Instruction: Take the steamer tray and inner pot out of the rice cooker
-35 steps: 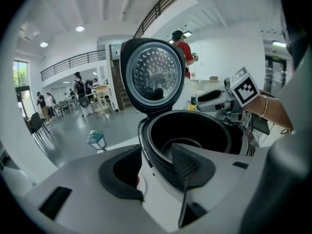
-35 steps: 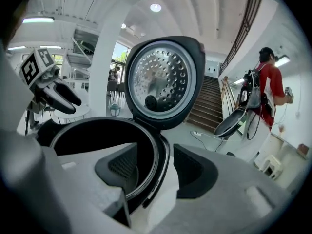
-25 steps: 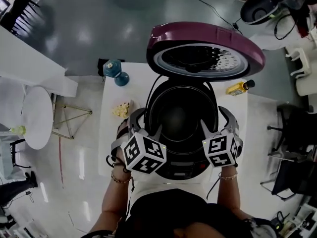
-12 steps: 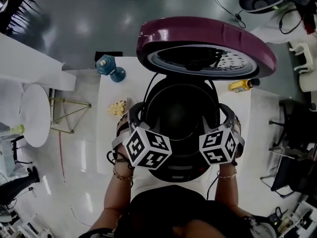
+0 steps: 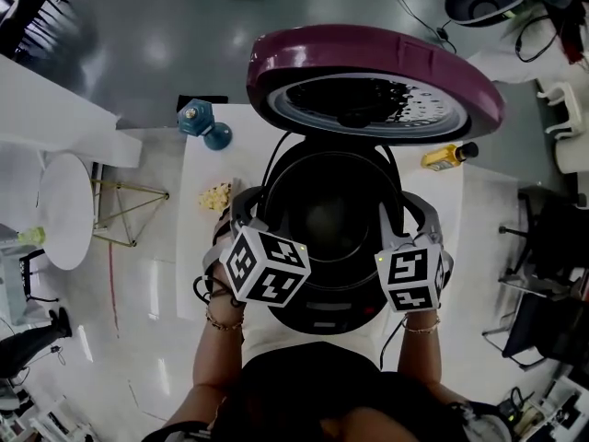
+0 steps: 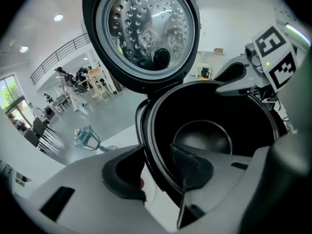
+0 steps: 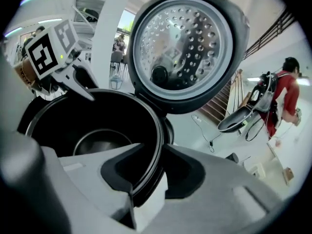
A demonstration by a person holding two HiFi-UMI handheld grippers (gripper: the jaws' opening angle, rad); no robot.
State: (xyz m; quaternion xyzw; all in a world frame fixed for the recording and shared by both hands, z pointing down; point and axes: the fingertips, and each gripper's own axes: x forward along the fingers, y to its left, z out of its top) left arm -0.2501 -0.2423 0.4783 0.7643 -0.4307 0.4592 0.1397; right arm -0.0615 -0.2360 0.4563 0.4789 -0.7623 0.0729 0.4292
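The rice cooker (image 5: pixel 322 313) stands on a white table with its maroon lid (image 5: pixel 368 63) raised. The black inner pot (image 5: pixel 331 215) sits inside it, its bare bottom showing in both gripper views. My left gripper (image 5: pixel 250 212) straddles the pot's left rim (image 6: pixel 148 130), one pad inside and one outside. My right gripper (image 5: pixel 398 224) straddles the right rim (image 7: pixel 158 130) the same way. Both pairs of jaws have just been closing, and the pads now press on the rim between them. No steamer tray shows in any view.
On the table (image 5: pixel 198 265) lie a blue object (image 5: pixel 204 123) at the far left, a yellow lump (image 5: pixel 216 196) beside the cooker and a yellow bottle (image 5: pixel 446 157) at the far right. A round white side table (image 5: pixel 64 215) stands to the left.
Both grippers' jaws have closed in on the pot's rim. The marker cubes have shifted slightly, and the hands stay at the cooker's two sides.
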